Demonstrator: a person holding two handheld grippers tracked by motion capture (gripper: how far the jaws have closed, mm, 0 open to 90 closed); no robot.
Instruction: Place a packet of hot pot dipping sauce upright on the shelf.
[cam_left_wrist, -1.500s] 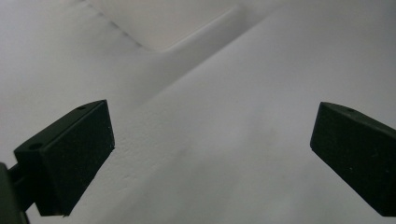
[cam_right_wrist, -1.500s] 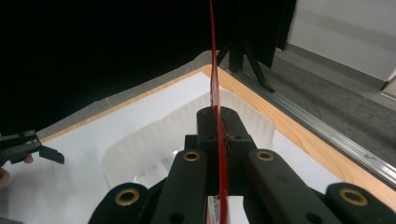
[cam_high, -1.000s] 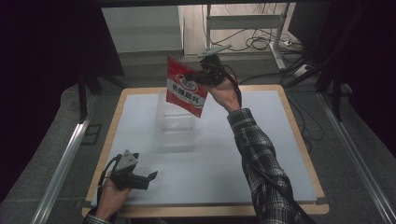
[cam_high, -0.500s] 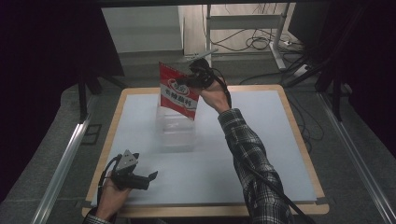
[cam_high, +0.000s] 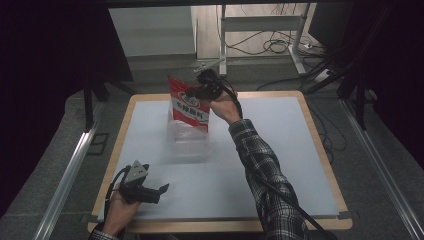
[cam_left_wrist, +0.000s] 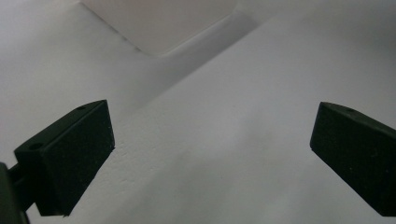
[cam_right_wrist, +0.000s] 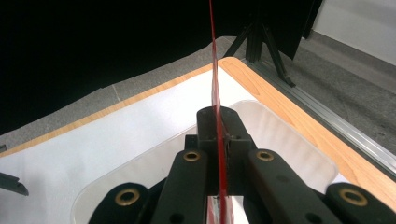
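1. Hanging from the right gripper (cam_high: 202, 91), a red snack pouch (cam_high: 189, 106) sits above a clear plastic tub (cam_high: 189, 144) near the far-middle of the white table (cam_high: 280, 150). Its bottom edge looks just at or inside the tub's rim; can't tell if it touches.
2. Right jaws are clamped on the pouch's top edge. In the right gripper view the pouch (cam_right_wrist: 215, 84) runs edge-on, thin as a sheet, straight btwn the pads.
3. Left gripper (cam_high: 150, 192) rests low at the near-left corner, jaws wide apart w/ nothing btwn them, well apart from the tub.
4. Handling, my guess: light, soft foil-type bag, floppy, prob. slick. It'll swing and crumple rather than resist. Contents may be crushable, so no squeezing the belly.
5. Best hold is where it's held now: the flat sealed top strip, pinched firmly, bag dangling plumb.
6. Tub looks light and thin-walled, could skid if the bag drags on the rim.
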